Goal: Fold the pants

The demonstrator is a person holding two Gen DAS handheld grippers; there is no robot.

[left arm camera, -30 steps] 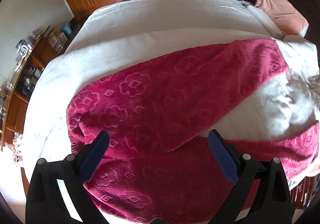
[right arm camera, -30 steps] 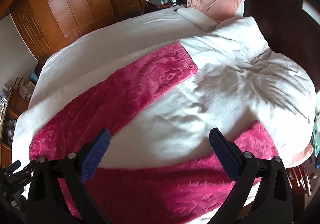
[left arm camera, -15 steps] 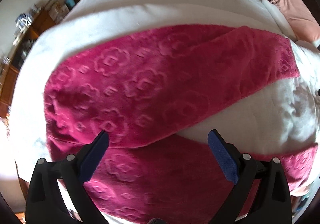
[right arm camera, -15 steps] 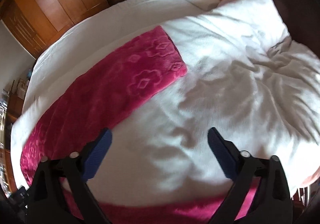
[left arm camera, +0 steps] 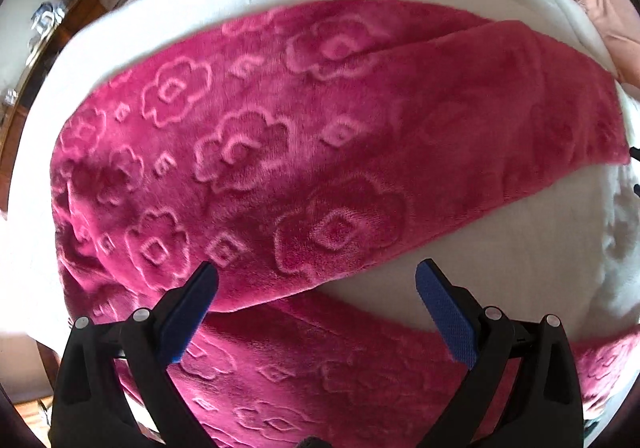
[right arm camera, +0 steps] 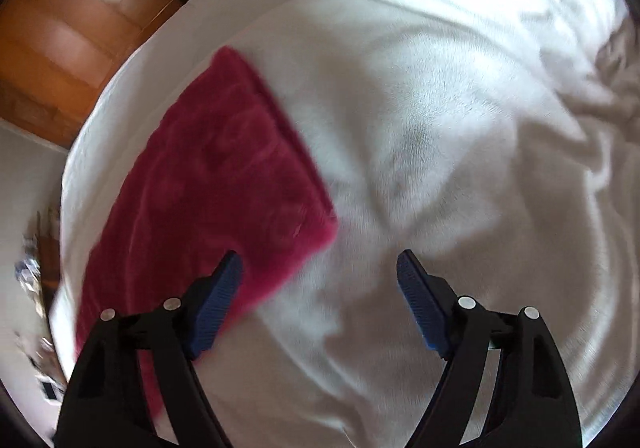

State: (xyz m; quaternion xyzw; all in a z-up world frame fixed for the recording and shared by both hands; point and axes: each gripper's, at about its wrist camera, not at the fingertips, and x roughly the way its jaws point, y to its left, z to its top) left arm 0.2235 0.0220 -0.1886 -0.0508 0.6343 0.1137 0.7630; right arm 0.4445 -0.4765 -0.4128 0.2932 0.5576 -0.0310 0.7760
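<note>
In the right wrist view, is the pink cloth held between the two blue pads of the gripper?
No, the right gripper stands open above the white bedding, and the pink pants lie apart from its right pad.

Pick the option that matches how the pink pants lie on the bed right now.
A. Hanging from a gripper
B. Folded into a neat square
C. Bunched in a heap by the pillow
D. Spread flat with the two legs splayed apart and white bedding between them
D: the left wrist view shows the pink pants flat on the white bedding, whose wedge separates the two legs; neither hand-held gripper holds anything.
</note>
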